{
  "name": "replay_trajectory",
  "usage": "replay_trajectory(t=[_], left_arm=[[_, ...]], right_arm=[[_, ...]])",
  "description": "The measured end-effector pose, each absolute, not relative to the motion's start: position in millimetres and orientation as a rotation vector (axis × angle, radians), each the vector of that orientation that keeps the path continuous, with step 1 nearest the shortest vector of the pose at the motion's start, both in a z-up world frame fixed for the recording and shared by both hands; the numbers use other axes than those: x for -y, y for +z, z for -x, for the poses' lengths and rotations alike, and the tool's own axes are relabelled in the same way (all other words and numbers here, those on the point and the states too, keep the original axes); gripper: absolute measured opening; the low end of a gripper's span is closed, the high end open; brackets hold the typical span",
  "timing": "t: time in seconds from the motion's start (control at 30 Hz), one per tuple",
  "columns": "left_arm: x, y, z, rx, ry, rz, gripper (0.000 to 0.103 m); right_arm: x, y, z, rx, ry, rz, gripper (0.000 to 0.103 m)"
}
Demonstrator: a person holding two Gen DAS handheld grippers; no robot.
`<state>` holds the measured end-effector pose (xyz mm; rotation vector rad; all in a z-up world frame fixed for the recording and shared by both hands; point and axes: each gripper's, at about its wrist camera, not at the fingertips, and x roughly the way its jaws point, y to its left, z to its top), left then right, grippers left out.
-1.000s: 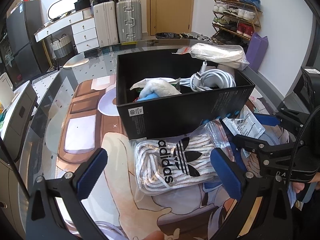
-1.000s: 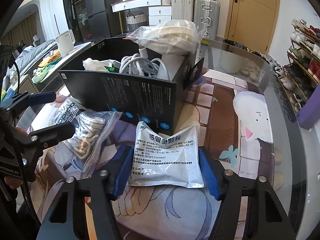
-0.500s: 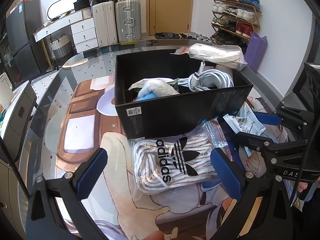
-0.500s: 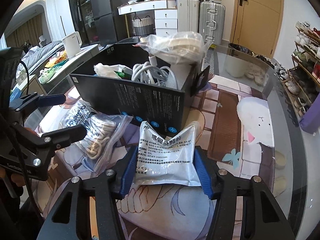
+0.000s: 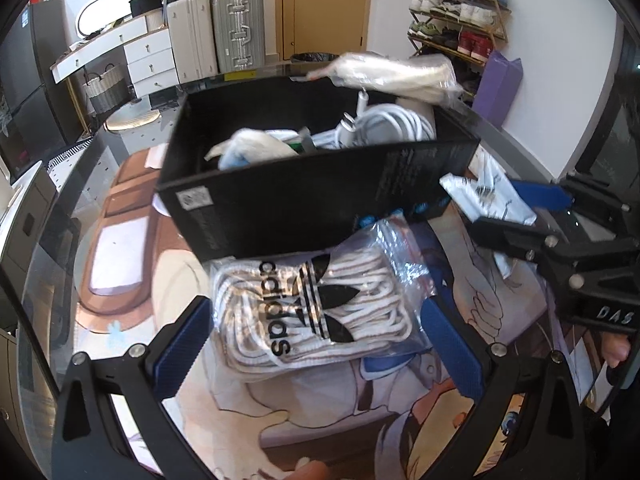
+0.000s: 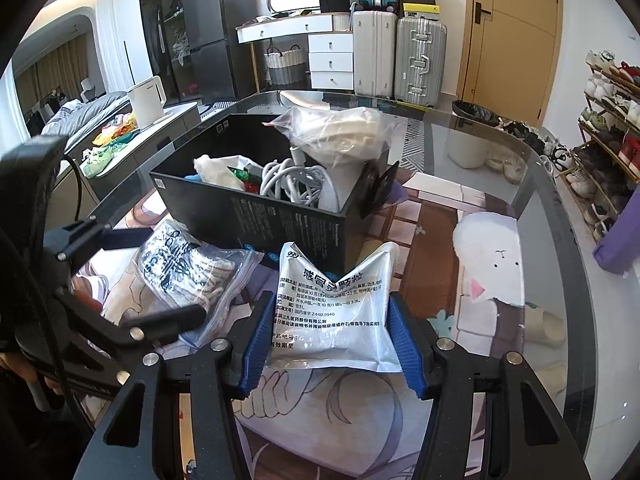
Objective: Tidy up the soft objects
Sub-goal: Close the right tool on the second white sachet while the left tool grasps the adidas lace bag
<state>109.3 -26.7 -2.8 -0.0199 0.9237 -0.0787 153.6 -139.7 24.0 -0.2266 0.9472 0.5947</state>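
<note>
White sachet (image 6: 334, 312) pinched and buckled between blue pads of right hand-held gripper (image 6: 332, 344), just before black box (image 6: 280, 216). Clear bag of white laces (image 5: 316, 312) flat on worktop (image 6: 500, 152), straddled by left hand-held gripper (image 5: 316, 344), spread wide, gripping nothing.

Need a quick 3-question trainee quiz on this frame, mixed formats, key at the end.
1. True or false: the right gripper is shut on the white pouch.
2. The left gripper is: A) clamped on the black box; B) open, with its fingers either side of the bag of laces; C) out of view.
3. Fill in: the bag of laces lies on the table in front of the black ____.

Key: 1 true, the pouch buckles between the pads. 2 B. 3 box, which already holds a white cable and more.
</note>
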Motion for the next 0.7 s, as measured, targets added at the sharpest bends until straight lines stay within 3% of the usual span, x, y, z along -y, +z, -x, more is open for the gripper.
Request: replay_trajectory(t=[0.47,0.7], left_arm=[[27.6,-10.7,-112.3,-0.952,-0.058,0.030,0.103],[29.1,-7.9,-108.5,-0.925,-0.085,0.032,0.086]], right_arm=[[138.6,19.6,-155.9,-0.960,0.599,0.227,0.056],[138.3,19.4,-156.4,-0.958,0.601,0.226,0.056]])
